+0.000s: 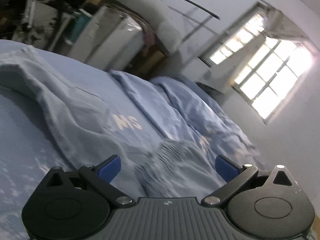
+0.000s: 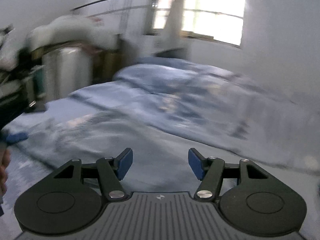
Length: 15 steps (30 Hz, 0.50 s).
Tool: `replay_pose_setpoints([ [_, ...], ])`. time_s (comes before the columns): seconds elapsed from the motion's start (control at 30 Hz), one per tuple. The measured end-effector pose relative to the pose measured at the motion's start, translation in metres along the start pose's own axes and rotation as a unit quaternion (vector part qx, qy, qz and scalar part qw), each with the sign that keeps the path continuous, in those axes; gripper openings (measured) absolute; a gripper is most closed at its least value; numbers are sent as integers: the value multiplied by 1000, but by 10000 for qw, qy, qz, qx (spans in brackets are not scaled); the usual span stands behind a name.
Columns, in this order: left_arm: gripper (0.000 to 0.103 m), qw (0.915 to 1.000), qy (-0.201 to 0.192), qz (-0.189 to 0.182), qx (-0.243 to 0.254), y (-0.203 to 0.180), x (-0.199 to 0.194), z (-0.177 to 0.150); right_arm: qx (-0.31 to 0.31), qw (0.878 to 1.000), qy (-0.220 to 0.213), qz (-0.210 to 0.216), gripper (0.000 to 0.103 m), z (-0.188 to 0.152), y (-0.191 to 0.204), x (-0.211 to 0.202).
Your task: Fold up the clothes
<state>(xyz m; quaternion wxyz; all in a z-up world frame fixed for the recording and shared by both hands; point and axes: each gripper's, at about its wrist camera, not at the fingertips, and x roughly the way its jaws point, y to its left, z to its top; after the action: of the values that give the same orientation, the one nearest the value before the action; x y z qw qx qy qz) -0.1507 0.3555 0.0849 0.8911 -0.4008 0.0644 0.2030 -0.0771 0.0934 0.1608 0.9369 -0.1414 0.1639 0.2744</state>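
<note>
Left gripper (image 1: pixel 168 166): jaws wide apart, nothing between. Right gripper (image 2: pixel 160 164): jaws apart, empty. Garment (image 1: pixel 66 104), pale blue-grey, lies crumpled on bed (image 1: pixel 18 146) ahead of left gripper; beside it the bedding reads "SM", upside-down. Window (image 1: pixel 266 76) behind.

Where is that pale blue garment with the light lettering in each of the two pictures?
Left wrist view: the pale blue garment lies on the bed at left and centre, its lettering near the middle, ahead of the open left gripper.
Right wrist view: it is too blurred to tell the garment from the bedding; the right gripper is open and empty.
Shared landmark: the bright window behind the bed.
</note>
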Motion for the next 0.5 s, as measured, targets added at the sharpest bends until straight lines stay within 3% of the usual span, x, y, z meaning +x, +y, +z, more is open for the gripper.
replay_pose_setpoints([
  [0.23, 103, 9986, -36, 311, -434, 30, 2, 20, -1371, 9851, 51, 1039, 62, 10, 101, 54],
  [0.3, 103, 9981, -47, 335, -517, 35, 2, 23, -1696, 9781, 65, 1207, 51, 9, 120, 67],
  [0.5, 103, 9965, -102, 376, -744, 49, -1, 32, -2224, 9666, 263, 1243, 50, 1, 155, 102],
])
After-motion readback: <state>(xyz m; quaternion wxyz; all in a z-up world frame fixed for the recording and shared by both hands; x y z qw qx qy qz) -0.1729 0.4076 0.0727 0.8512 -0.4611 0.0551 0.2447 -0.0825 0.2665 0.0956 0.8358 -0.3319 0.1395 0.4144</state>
